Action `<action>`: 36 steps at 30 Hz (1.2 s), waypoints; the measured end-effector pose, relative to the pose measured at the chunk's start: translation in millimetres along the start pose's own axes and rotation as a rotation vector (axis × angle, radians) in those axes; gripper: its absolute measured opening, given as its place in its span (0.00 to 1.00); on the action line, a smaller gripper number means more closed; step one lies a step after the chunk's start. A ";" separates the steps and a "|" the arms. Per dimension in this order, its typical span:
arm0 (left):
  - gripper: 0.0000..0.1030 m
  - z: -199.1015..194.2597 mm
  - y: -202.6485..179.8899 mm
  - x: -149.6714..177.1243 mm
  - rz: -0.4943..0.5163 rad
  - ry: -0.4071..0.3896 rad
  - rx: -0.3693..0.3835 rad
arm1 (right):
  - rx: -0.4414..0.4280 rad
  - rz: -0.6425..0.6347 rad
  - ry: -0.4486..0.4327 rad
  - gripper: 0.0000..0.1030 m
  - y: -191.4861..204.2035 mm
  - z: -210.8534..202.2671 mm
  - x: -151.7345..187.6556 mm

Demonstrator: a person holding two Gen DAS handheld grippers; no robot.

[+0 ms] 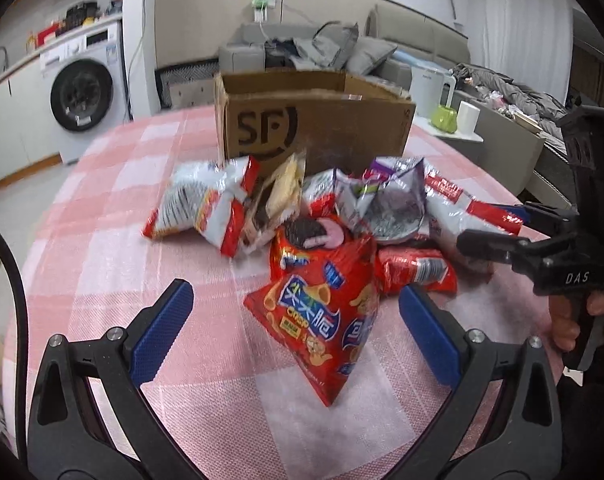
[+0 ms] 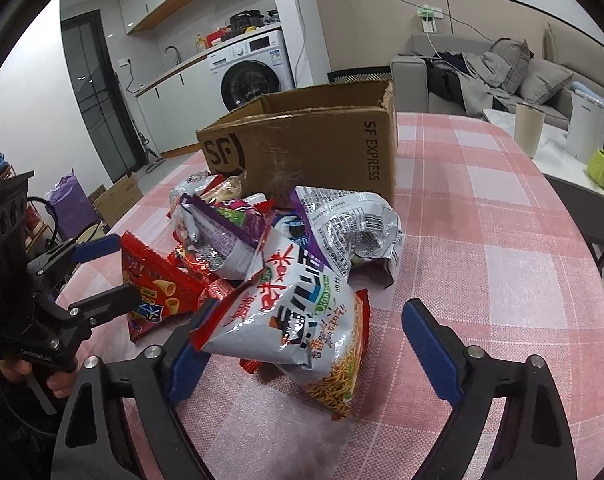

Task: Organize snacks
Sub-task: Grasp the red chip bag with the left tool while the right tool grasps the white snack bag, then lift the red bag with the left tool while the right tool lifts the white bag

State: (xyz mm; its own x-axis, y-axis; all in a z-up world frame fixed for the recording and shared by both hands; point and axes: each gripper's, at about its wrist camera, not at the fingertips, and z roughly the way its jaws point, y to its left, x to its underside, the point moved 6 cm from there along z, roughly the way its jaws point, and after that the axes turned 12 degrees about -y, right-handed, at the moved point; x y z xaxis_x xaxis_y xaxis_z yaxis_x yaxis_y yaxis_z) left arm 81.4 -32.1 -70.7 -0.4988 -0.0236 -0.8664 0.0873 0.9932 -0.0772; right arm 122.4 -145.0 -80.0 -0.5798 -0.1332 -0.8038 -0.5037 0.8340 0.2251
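I saw a big table w/ a pink and white checked cloth point(image 1: 113, 216) first. On it, at the far side, sat a brown cardboard box point(image 1: 322, 128) w/ "SF" on the front, top open. Right in front of the box lay a pile of snack bags point(image 2: 285, 232), some touching the box, most stacked on each other. The biggest one near my right side was a white noodle-snack bag point(image 2: 302, 324) w/ red edges, lying at the front of the pile. Near my left side was a red chip bag point(image 1: 322, 312), standing up on one corner and leaning on the pile. My left gripper point(image 1: 297, 336) was wide open, blue pads on each side of the red bag, not touching it as far as I could see. My right gripper point(image 2: 306, 348) was open too; the white bag sat btwn the pads, its red corner at or over the left pad point(image 2: 185, 360), the right pad well clear. No squeeze yet. Smallest bit: a hand point(image 1: 582, 320) on the right gripper's handle.
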 end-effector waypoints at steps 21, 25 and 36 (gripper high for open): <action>0.55 32.2 -14.4 7.7 0.010 0.081 0.067 | -0.069 0.091 0.050 0.68 -0.2 18.2 1.7; 0.52 29.5 -14.3 7.5 0.009 0.074 0.076 | -0.082 0.109 0.042 0.65 -2.5 13.8 3.5; 0.43 17.4 -13.7 6.1 -0.002 0.048 0.099 | -0.119 0.162 0.025 0.63 -6.5 5.2 5.2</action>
State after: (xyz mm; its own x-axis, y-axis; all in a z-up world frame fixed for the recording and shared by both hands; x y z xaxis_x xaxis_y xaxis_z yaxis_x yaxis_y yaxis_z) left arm 92.1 -47.9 -83.5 -0.5393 -0.0177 -0.8419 0.1698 0.9770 -0.1293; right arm 126.0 -148.4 -88.5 -0.6741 -0.0169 -0.7384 -0.4742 0.7764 0.4151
